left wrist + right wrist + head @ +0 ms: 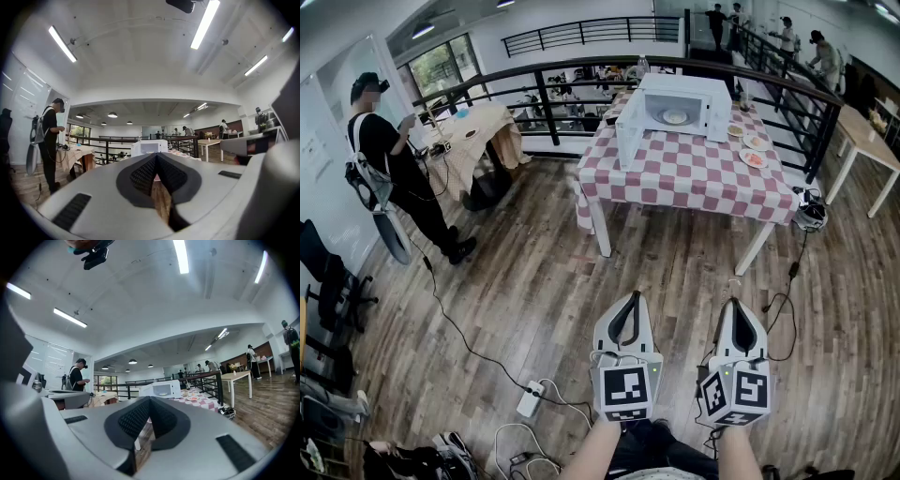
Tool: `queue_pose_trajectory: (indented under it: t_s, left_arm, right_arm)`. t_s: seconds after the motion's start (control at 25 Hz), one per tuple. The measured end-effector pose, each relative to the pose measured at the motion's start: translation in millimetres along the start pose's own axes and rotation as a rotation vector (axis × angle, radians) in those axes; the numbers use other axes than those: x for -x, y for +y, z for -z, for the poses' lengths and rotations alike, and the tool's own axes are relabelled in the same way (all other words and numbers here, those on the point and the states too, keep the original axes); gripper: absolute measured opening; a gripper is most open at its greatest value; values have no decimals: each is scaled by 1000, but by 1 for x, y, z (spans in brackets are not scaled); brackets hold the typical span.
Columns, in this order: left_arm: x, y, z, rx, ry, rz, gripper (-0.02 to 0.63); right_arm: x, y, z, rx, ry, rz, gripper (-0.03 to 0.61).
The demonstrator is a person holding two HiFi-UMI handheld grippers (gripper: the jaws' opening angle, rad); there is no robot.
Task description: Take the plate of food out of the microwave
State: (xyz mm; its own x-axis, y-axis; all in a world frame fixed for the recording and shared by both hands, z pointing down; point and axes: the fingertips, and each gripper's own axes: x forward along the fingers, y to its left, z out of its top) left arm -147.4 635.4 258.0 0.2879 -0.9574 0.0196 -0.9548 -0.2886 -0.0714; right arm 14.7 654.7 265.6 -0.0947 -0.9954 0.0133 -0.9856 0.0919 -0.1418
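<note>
Task not started yet: plate (675, 117) sits inside open microwave (701, 92), well apart from person. Left gripper (628, 300) & right gripper (739, 306) both pinched closed, nothing held.

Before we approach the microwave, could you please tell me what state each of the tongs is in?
Left tongs: closed, empty.
Right tongs: closed, empty.
</note>
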Motion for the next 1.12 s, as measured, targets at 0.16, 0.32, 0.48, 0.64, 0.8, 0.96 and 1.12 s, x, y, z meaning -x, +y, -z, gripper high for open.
queue_pose_trajectory:
  t_s: [0.16, 0.32, 0.48, 0.64, 0.8, 0.96, 1.12]
  left_arm:
    - [-3, -1, 1, -1, 0, 1, 12]
    - [-3, -1, 1, -1, 0, 2, 12]
    - [-4, -1, 2, 1, 1, 2, 12]
    - [-7, -5, 5, 1, 11, 6, 12]
    - [-11, -12, 6, 1, 12, 7, 12]
    - [-12, -19, 6, -1, 11, -3, 12]
    - [-15, -29, 8, -6, 16, -12, 12]
  right_arm:
    - [-3, 0, 0, 2, -1, -3, -6]
    - [-4, 1, 1, 4, 1, -4, -6]
    - [-4, 1, 2, 3, 7, -6, -6]
    - [-6, -5, 4, -13, 6, 0, -5]
    - [-7, -13, 7, -22, 11, 6, -5]
    - [-4, -23, 7, -18, 13, 5, -5]
    - [-5, -37, 10, -20, 19, 1, -5]
